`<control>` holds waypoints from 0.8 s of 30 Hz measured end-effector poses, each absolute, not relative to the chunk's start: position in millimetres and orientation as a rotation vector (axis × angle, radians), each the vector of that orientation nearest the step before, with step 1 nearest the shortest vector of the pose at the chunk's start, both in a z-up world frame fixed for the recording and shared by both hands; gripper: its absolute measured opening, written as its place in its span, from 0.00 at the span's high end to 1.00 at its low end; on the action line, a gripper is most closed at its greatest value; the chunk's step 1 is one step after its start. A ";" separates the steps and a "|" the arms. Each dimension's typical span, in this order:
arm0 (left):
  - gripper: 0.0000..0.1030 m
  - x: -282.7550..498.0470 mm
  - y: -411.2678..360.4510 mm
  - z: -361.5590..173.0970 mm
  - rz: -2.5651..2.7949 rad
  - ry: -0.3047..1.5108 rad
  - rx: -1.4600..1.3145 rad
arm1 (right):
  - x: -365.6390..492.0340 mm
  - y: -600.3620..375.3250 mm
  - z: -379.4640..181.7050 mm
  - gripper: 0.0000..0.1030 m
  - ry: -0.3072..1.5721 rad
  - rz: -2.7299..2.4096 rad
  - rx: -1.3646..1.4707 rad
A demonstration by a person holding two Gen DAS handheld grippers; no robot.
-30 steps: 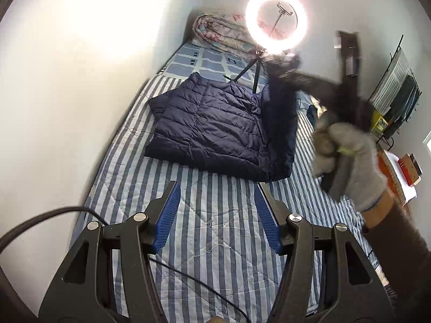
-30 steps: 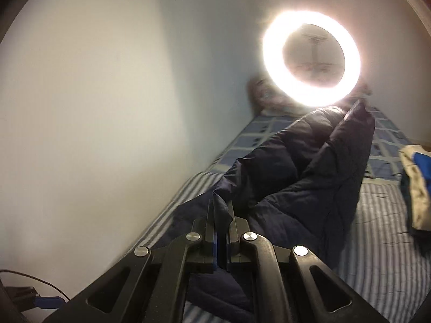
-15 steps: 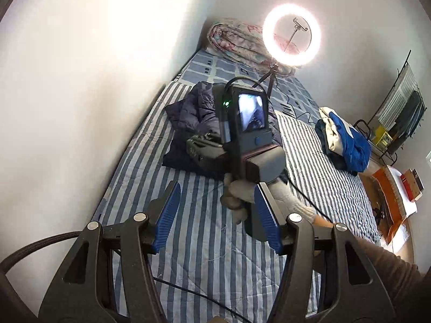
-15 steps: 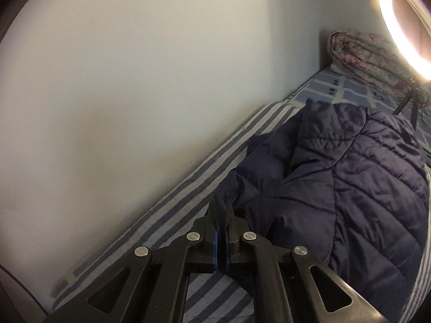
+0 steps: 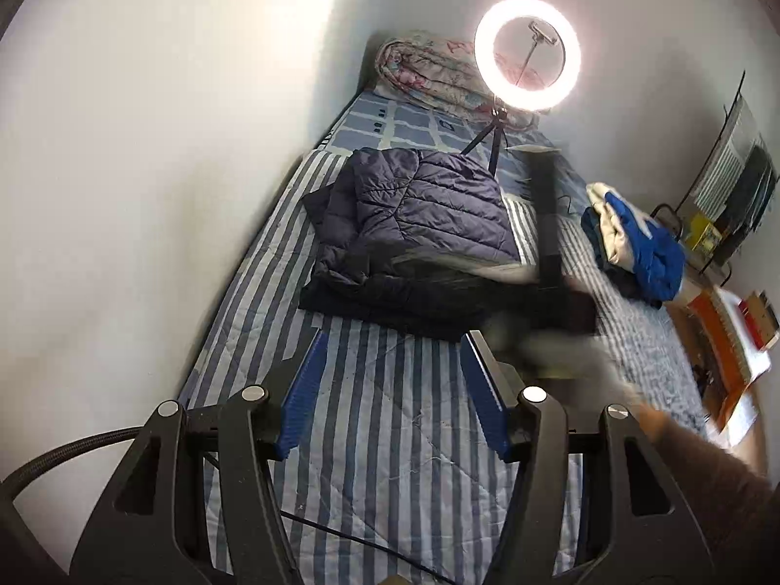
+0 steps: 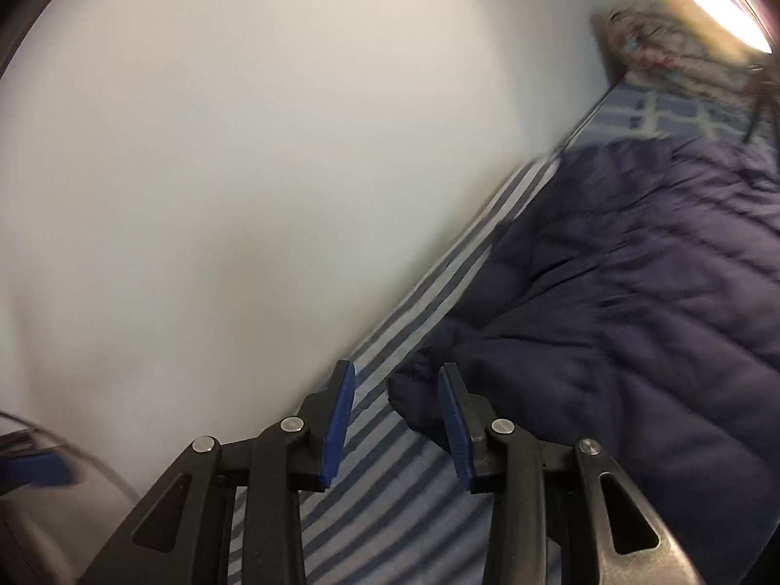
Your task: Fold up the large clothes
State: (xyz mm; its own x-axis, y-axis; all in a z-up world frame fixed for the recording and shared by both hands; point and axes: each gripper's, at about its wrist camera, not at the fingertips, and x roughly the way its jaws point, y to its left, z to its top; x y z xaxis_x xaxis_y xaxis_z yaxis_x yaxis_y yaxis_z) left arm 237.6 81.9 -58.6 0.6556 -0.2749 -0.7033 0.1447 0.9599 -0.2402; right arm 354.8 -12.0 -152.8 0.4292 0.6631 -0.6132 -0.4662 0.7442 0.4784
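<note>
A navy quilted puffer jacket (image 5: 414,224) lies folded over itself on the blue-and-white striped bed (image 5: 390,438), in the middle of the left wrist view. My left gripper (image 5: 390,390) is open and empty, held above the bare stripes in front of the jacket. My right gripper (image 6: 396,419) is open and empty, just off the jacket's near corner (image 6: 609,321), close to the white wall. In the left wrist view the right gripper (image 5: 546,302) is a dark blur over the jacket's near right edge.
A lit ring light on a tripod (image 5: 526,53) stands on the bed behind the jacket. A rolled floral quilt (image 5: 429,73) lies at the head. A blue-and-cream clothes pile (image 5: 633,243) lies at the right. A white wall (image 5: 146,146) runs along the left.
My right gripper carried the jacket's side over to the left, laid it down near the wall and opened, letting go. The left gripper stayed open and nearly still.
</note>
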 end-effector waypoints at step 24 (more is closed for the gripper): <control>0.77 434.4 54.2 -225.0 -0.021 1.018 0.109 | 375.0 -83.7 -208.0 0.72 0.968 0.366 0.033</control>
